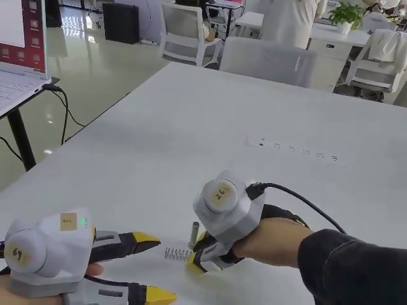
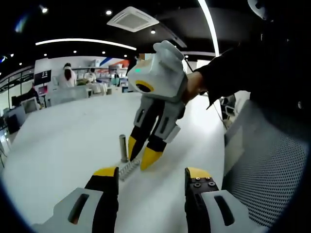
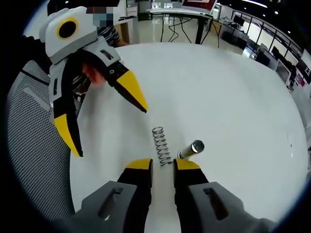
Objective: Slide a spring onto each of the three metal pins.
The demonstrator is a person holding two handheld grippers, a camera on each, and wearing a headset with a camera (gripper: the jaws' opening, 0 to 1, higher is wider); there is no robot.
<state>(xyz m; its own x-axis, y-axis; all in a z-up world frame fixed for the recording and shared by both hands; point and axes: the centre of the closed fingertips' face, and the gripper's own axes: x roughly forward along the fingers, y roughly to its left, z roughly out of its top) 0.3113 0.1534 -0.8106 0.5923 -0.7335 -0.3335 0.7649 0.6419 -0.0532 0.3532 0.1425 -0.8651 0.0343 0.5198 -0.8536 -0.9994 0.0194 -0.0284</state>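
Spring (image 3: pixel 161 144) flat on table (image 3: pixel 233 97) beside upright pin (image 3: pixel 191 149), near end between narrowly parted jaws of right gripper (image 3: pixel 164 164); left gripper (image 2: pixel 151 172) spread wide.

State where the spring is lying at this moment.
Head view, bottom centre: the spring lies flat on the table, between the left gripper and right gripper, beside the upright pin.

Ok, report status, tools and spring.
Left tool open, hovering clear. Right tool tips astride one end of spring, grip unclear. Spring flat on table beside upright pin. Nothing blocking the pin.
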